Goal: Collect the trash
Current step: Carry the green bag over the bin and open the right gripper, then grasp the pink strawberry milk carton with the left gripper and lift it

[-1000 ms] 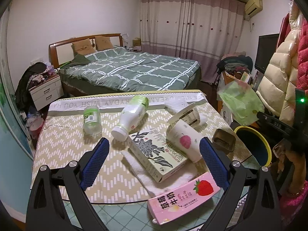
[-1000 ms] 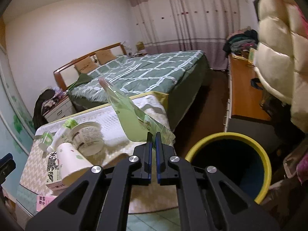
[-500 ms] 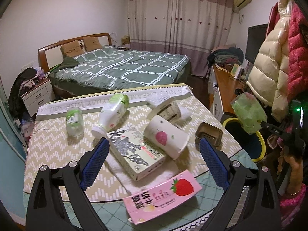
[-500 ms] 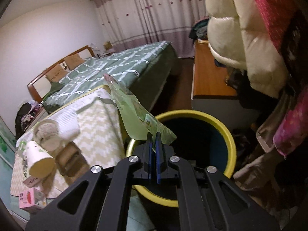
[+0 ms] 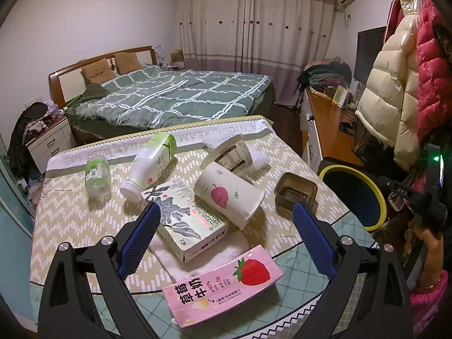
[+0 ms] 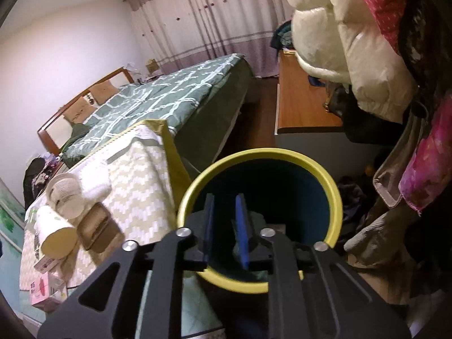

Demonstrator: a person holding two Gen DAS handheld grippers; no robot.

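Note:
My right gripper point(image 6: 225, 197) hangs over the mouth of the yellow-rimmed bin point(image 6: 254, 152), its jaws opening with nothing between them. The green wrapper it carried is out of sight. My left gripper point(image 5: 226, 209) stands wide open and empty above the table. Below it lie a flower-printed box point(image 5: 183, 220), a paper cup with a pink leaf point(image 5: 228, 197) and a pink strawberry milk carton point(image 5: 226, 279). Further back are a labelled cup point(image 5: 230, 156), a white bottle with a green cap point(image 5: 152, 163), a small clear bottle point(image 5: 97, 173) and a brown plastic tray point(image 5: 295, 195).
The bin point(image 5: 353, 195) stands on the floor just off the table's right corner. Puffy jackets point(image 5: 395, 84) hang above it, beside a wooden desk point(image 5: 327, 118). A bed point(image 5: 175, 99) lies beyond the table. A person's hand point(image 5: 426, 243) holds the right gripper.
The right gripper swung from the table's edge to above the bin with the green wrapper, then its jaws parted and the wrapper vanished from view. The left gripper shifted slightly and stayed open.

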